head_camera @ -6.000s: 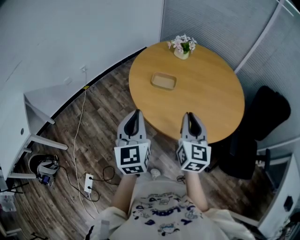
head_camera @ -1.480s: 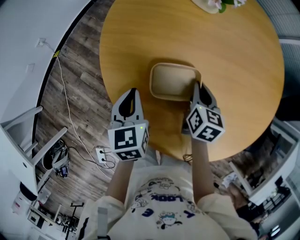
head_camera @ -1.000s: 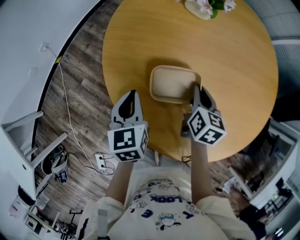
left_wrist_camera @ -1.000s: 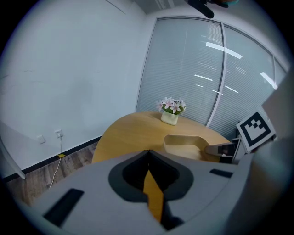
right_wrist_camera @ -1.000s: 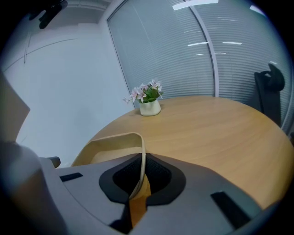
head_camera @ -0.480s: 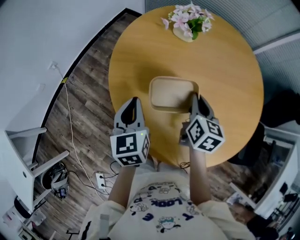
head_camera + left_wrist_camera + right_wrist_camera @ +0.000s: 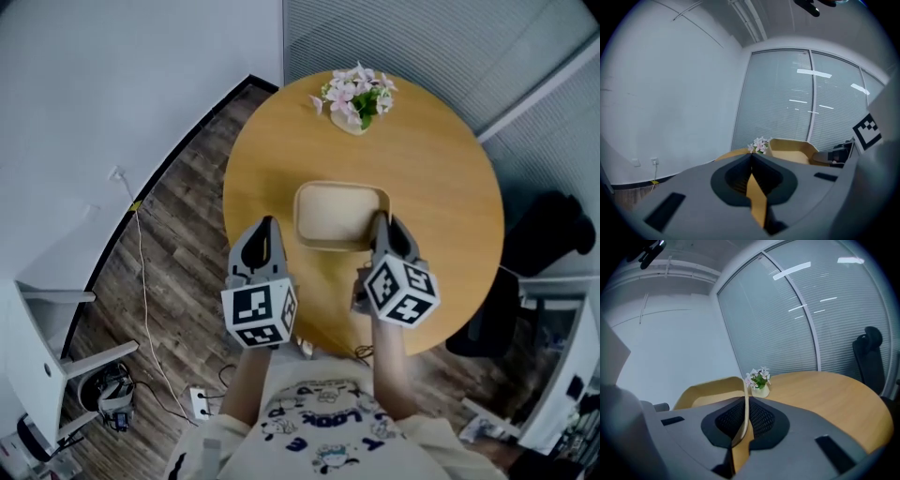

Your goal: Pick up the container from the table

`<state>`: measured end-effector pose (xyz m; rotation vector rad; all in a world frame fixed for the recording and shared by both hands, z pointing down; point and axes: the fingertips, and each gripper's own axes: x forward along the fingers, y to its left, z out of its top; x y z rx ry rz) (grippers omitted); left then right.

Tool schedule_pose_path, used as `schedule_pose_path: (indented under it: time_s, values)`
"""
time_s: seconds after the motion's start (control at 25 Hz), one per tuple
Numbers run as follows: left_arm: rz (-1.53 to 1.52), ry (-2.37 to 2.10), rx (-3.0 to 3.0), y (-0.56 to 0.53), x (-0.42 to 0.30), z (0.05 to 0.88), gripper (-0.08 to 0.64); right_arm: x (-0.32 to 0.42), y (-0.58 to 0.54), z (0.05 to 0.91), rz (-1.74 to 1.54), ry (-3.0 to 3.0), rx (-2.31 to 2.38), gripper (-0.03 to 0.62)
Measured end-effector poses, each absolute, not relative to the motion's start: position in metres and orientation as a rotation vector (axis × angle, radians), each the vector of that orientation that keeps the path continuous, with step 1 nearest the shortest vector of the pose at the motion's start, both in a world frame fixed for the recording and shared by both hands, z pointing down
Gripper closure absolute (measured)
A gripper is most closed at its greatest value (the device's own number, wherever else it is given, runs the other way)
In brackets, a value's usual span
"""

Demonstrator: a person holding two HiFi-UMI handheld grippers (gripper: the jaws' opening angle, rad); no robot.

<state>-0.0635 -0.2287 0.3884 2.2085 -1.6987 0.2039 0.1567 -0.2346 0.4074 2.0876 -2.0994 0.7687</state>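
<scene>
Two grey handheld tools held side by side over the near part of a round wooden table (image 7: 441,187), each backed by a black-and-white marker cube (image 7: 260,316). On one side, the right tool (image 7: 380,217), clenched on the right-hand wall of a shallow tan rectangular container (image 7: 340,214), close to its near corner. In the right gripper view, jaws of that tool (image 7: 746,399) pressed against either face of the thin tan wall, with the rest of the container (image 7: 710,392) reaching off to the left. On the other side, the left tool (image 7: 263,223), closed tip to tip with nothing between the jaws (image 7: 751,155), just beside the container's near left corner and apart from it. Container open side up and empty, over the middle of the table; cannot tell whether clear of the wood. Beyond it, near the far edge, a small cream pot of pink and white flowers (image 7: 354,98), well apart from both tools. Dark plank floor (image 7: 178,244) left of the table, a black chair (image 7: 548,230) to its right.
</scene>
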Motion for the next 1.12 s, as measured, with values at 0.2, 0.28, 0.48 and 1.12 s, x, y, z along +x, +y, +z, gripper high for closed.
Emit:
schedule_pose_path:
  time_s: [0.2, 0.28, 0.48, 1.12]
  values:
    - [0.142, -1.726, 2.255, -0.228, -0.063, 0.359, 0.557, 0.157, -0.232, 0.382, 0.722, -2.132, 2.12, 0.575]
    - [0.12, -1.737, 2.271, -0.228, -0.063, 0.349, 0.557, 0.158, -0.232, 0.372, 0.698, -2.146, 2.134, 0.575]
    - [0.073, -1.76, 2.297, -0.227, -0.062, 0.33, 0.557, 0.159, -0.23, 0.356, 0.661, -2.173, 2.158, 0.575]
    - [-0.026, -1.795, 2.36, -0.222, -0.065, 0.289, 0.557, 0.158, -0.226, 0.312, 0.554, -2.254, 2.207, 0.575]
